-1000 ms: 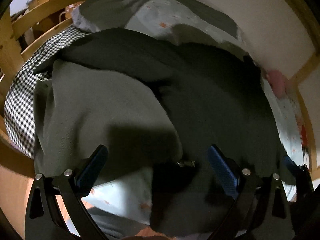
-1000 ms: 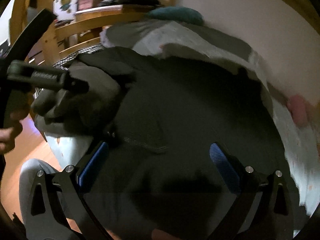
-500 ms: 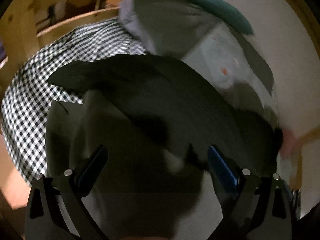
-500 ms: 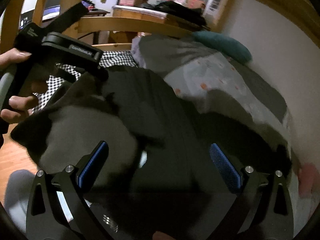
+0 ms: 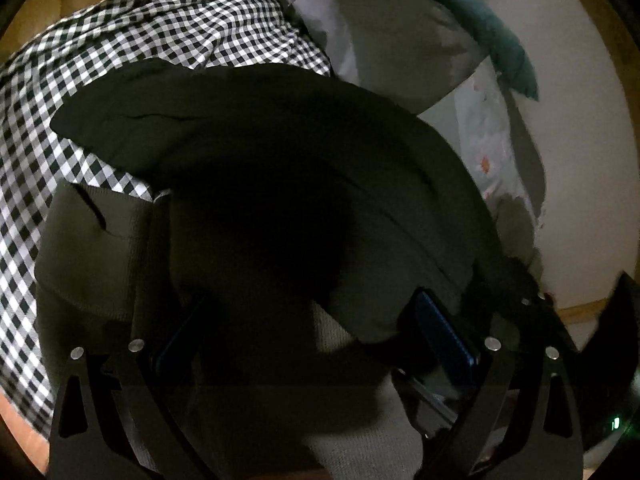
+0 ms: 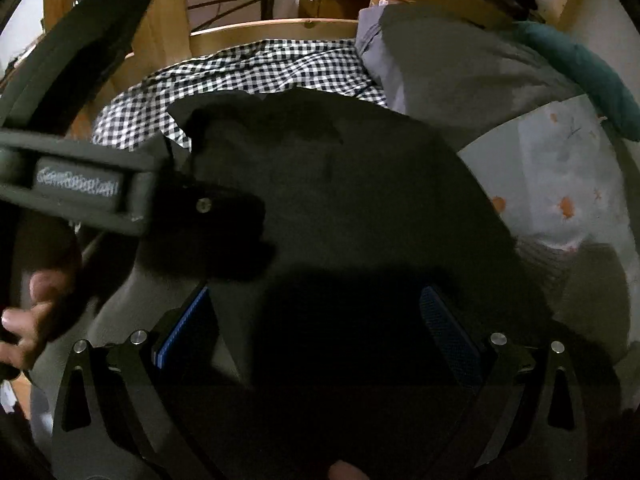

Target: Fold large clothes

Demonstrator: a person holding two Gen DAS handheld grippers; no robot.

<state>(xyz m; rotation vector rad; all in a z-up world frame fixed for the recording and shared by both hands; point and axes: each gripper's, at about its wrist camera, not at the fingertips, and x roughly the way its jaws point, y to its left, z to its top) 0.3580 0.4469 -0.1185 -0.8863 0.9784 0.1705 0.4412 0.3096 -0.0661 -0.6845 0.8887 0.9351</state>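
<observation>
**Dark garment spread under both open grippers**

A raised label on the left gripper's body, seen from the right wrist, is too blurred to read. The dark olive garment [image 5: 280, 152] lies bunched on the bed, directly ahead of and between both sets of jaws, its ribbed hem [image 5: 96, 240] left of the left gripper [image 5: 316, 328]. The right gripper [image 6: 316, 324] hovers with jaws wide apart; the left's are also spread, holding nothing. Since half a second ago, more checkered sheet [image 5: 160, 20] shows beyond the garment, and both views sit closer to the fabric.
</observation>
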